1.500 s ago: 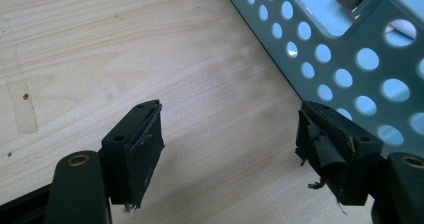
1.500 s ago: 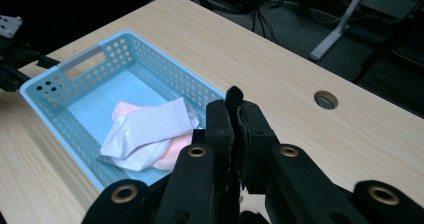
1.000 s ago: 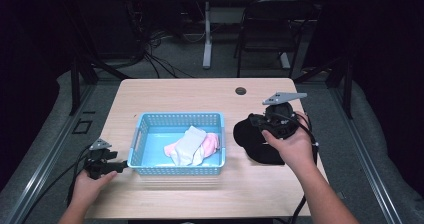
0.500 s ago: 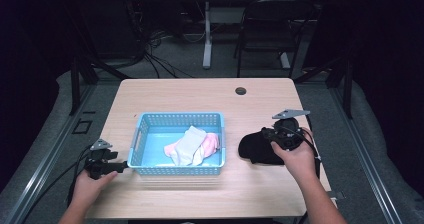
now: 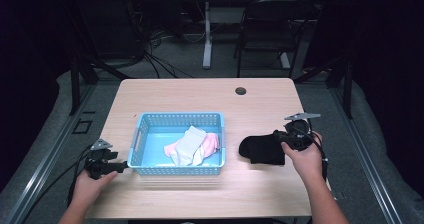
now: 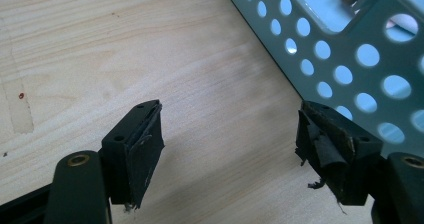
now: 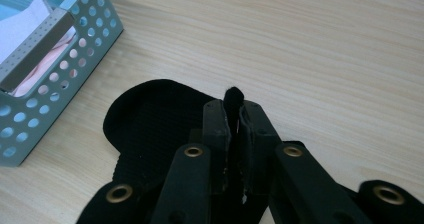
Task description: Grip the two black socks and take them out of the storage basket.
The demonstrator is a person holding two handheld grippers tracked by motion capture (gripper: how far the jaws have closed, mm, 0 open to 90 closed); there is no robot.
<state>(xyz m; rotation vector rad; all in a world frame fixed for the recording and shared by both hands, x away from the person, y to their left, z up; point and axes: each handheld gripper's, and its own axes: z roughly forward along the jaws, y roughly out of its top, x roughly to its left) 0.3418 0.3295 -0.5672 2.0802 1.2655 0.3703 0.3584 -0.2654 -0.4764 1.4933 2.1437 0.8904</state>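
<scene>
A black sock (image 5: 260,149) lies flat on the wooden table, right of the blue perforated basket (image 5: 177,118). My right gripper (image 5: 280,135) sits low at the sock's right end. In the right gripper view a fold of the black sock (image 7: 150,119) is still pinched between the jaws of that gripper (image 7: 233,109), which have just been opening slightly. A white sock (image 5: 189,143) and a pink sock (image 5: 212,141) lie inside the basket. My left gripper (image 5: 122,167) rests on the table at the basket's front left corner. In its own view the left gripper (image 6: 230,129) stands open and empty beside the basket wall (image 6: 350,49).
A round cable hole (image 5: 240,90) is in the table near its far edge. A dark chair (image 5: 265,29) and another table's leg stand beyond it. Bare wood (image 5: 175,94) stretches behind the basket.
My right gripper came down and toward the table's right front with the black sock, which now lies spread on the wood. The left gripper stayed put.
</scene>
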